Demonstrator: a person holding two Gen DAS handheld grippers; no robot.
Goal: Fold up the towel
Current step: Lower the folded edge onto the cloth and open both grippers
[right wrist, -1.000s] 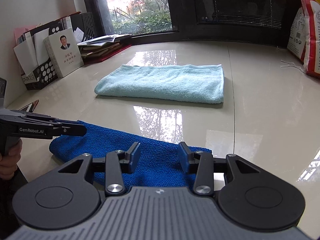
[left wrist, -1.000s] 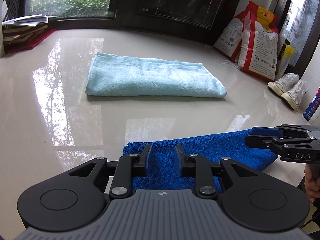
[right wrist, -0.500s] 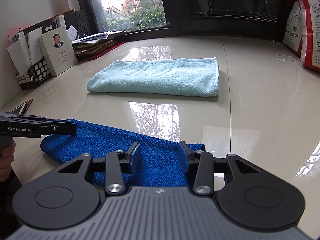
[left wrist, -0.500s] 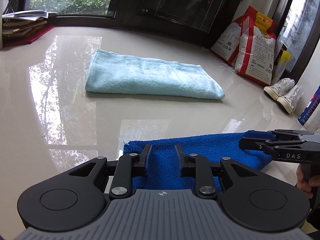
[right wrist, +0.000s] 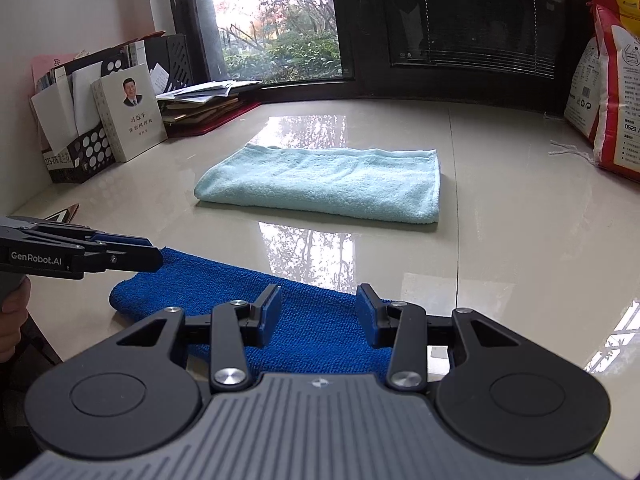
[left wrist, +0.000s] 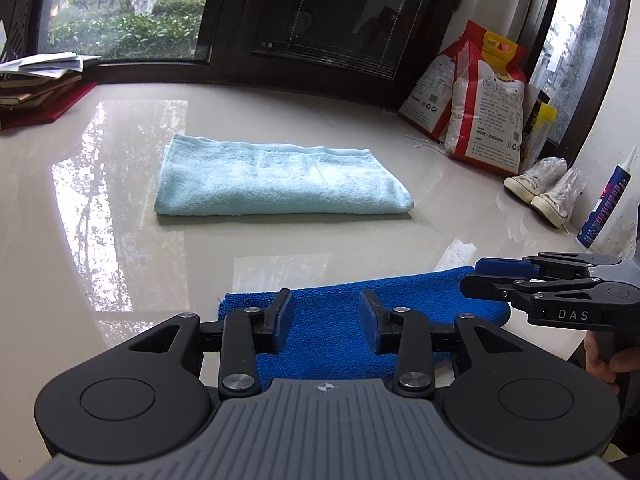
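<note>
A dark blue towel lies flat at the near edge of the glossy table; it also shows in the right wrist view. My left gripper is open, its jaws spread over the towel's left part. My right gripper is open over the towel's right part. Each gripper shows side-on in the other's view, the right one and the left one, above the towel's ends. A folded light blue towel lies farther back, mid table, also in the right wrist view.
Rice bags and white shoes stand at the right back, with a tube beside them. Books and a file box stand at the left back. A stack of papers lies at the far left.
Both grippers have risen and pulled back a little over the blue towel, jaws staying open. The blue towel lies where it was.
</note>
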